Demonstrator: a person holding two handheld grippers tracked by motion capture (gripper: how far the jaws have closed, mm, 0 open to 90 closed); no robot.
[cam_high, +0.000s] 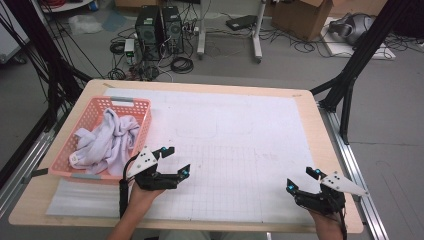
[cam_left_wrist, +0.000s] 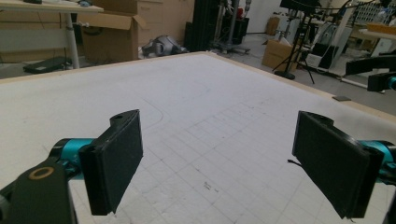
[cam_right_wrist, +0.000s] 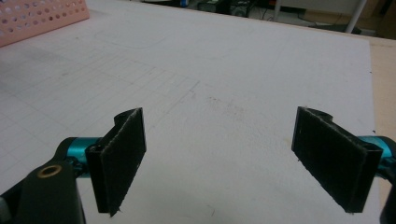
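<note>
Pale wood edges the tabletop (cam_high: 320, 130), most of which is covered by a white gridded mat (cam_high: 240, 150) marked with faint pencil outlines. At the left of the mat, a salmon-pink perforated plastic basket (cam_high: 142, 117) is seen in the high view, and a crumpled white cloth (cam_high: 107, 140) is heaped inside it, lying against the near and left walls. A corner of the same basket is caught at the upper left of the right gripper view.

The left hand-held gripper (cam_high: 176, 161) is held just beside the basket's near right corner, above the mat, with its jaws spread wide and nothing between them; bare grid is seen between the pads in the left gripper view. The right hand-held gripper (cam_high: 303, 180) is held near the mat's front right corner, well apart from the basket and cloth, its jaws likewise spread and empty. Neither gripper is touching the cloth.
</note>
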